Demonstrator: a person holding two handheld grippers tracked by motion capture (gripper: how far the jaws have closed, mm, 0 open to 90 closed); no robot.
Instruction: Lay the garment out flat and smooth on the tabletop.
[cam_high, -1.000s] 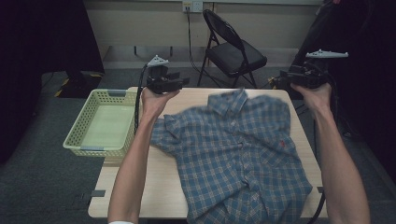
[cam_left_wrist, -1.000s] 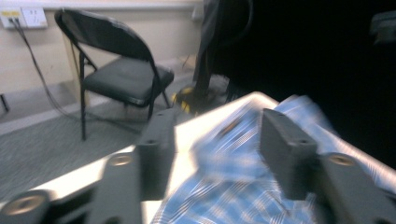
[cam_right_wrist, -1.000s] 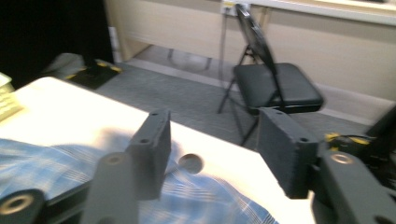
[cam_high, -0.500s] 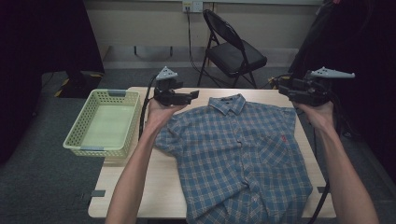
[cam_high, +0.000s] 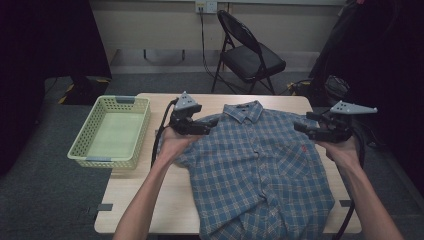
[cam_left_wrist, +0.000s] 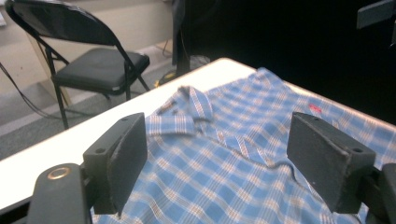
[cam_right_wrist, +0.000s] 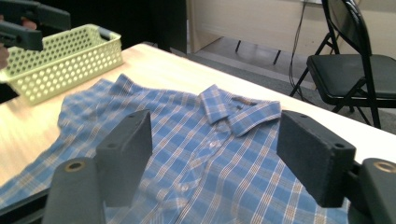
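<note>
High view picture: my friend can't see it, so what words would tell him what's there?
A blue plaid shirt lies spread flat on a table, with an open gripper held above each shoulder, left and right. A green basket sits to the left.

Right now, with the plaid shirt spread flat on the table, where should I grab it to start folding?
Probably the shoulder seams either side of the collar. The shirt lies face up, buttoned, collar at the far edge. Each gripper, left and right, hovers open above a shoulder, so come straight down and pinch there.
</note>
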